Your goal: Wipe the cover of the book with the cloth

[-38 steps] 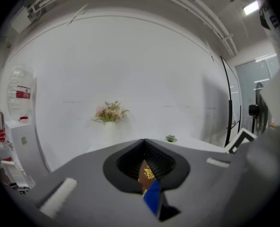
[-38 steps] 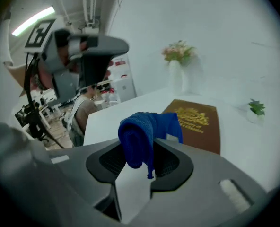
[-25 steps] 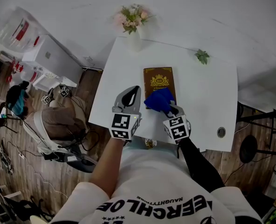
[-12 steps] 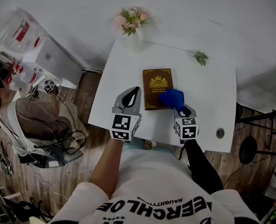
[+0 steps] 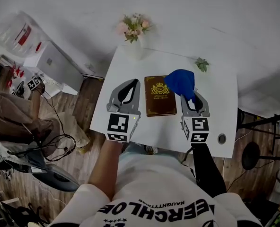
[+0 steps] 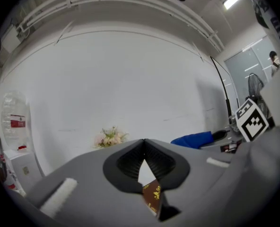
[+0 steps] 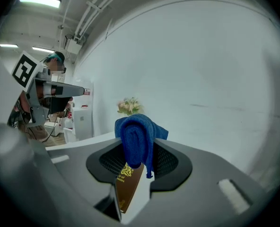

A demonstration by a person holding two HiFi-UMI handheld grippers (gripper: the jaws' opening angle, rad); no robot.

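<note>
Right gripper (image 7: pixel 139 148): my jaws are clamped on the blue cloth (image 5: pixel 180 82), which bunches over the tips and hides them; 1 loose corner hangs down in front.
Cloth: it is over the upper right corner of the book (image 5: pixel 160 96) in the head view; I cannot tell whether it touches the cover.
Left gripper (image 6: pixel 144 143): my jaws are closed tip to tip with nothing between them; it is just beside the book's left edge, and I cannot tell whether it rests on the table.
Book: brown with a gold crest, flat near the middle of the white table (image 5: pixel 215 93), between my 2 grippers; its print is too small to read. Each gripper view shows only a sliver of it through the gap below the jaws.
Table top: a vase of pink flowers (image 5: pixel 134 25) at the far left corner, a small green sprig (image 5: pixel 202 64) at the far edge, 1 round hole (image 5: pixel 222 138) near my right side.
Floor, left: a seated person (image 5: pixel 10 115), cut off by the frame.
</note>
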